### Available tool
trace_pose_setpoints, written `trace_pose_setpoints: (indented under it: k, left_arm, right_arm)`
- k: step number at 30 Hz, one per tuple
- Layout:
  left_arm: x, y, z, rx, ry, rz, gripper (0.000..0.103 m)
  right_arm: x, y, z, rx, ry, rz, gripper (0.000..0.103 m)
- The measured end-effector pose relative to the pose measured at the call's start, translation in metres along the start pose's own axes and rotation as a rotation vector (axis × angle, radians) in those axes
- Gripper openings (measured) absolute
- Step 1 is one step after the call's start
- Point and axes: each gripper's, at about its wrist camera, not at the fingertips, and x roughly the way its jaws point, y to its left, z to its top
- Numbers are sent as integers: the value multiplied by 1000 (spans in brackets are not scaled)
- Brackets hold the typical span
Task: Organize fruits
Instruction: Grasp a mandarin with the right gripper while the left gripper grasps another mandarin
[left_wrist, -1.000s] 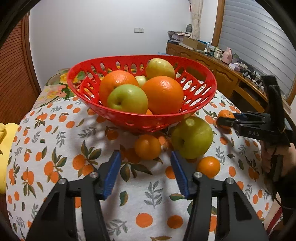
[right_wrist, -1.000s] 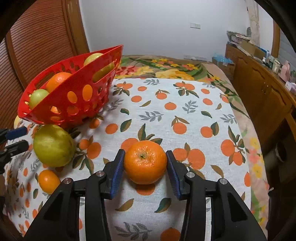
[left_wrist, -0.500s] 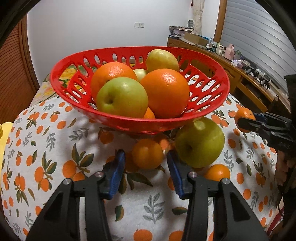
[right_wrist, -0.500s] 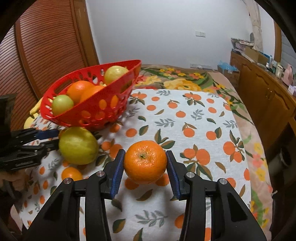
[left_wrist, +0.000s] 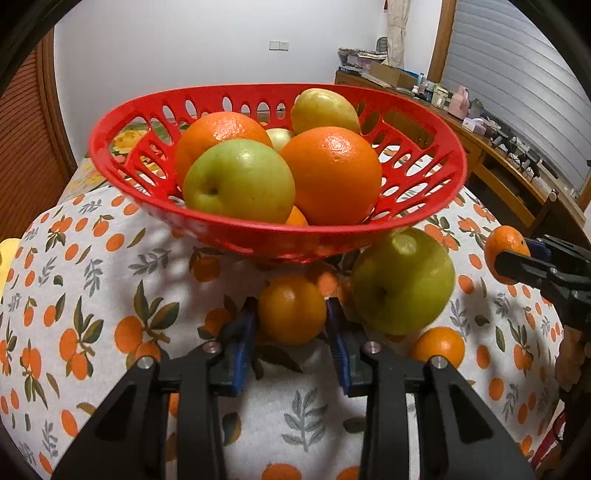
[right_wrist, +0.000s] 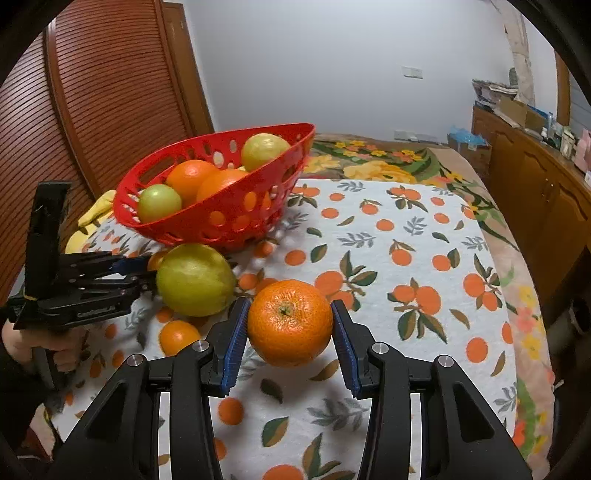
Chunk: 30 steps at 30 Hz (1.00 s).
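- Orange-print cloth over table, wood shutters behind; red basket already heaped with oranges and green fruit.
- Left gripper: fingers just closing, now clamped on small mandarin resting on cloth just below basket, green pear just beside.
- Right gripper: fingers gripping larger mandarin, apparently lifted clear of cloth.
- Step judged: double pickup, transfer pending.
- Next: lift left, carry both over rim, release without nudging pear; one more small mandarin left loose.

I see only a sliver of a small orange under the big fruit in the red basket; the sideboard clutter is too small to identify.
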Motion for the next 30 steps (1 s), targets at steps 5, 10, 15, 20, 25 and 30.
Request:
trace_pose_setpoints:
  k: [5,10,15,20,25,30]
  left_arm:
    - [-21,-2,-9,-2,-36,0,35]
    - [-40,-3,-16,-4,-57,-8,35]
    - [-57,-6,-19,-8,-88,-25,35]
    - [-70,-12,-23,-14,-113,-28,35]
    - [-84,-18,-29,-12,-135,-18,35]
    - [-96,-19,-31,-13,-153,-21,35]
  right_arm:
    - [-7,7,-4,7,-13,31,44]
    - [-13,13,-7,9,-29,45,44]
    - [-21,19,-9,4,-41,58,44]
    - [-27,23,-10,5,-55,70,44]
    - [-37,27,-9,2,-75,77,44]
    - [-45,35,-2,-16,-87,77,44]
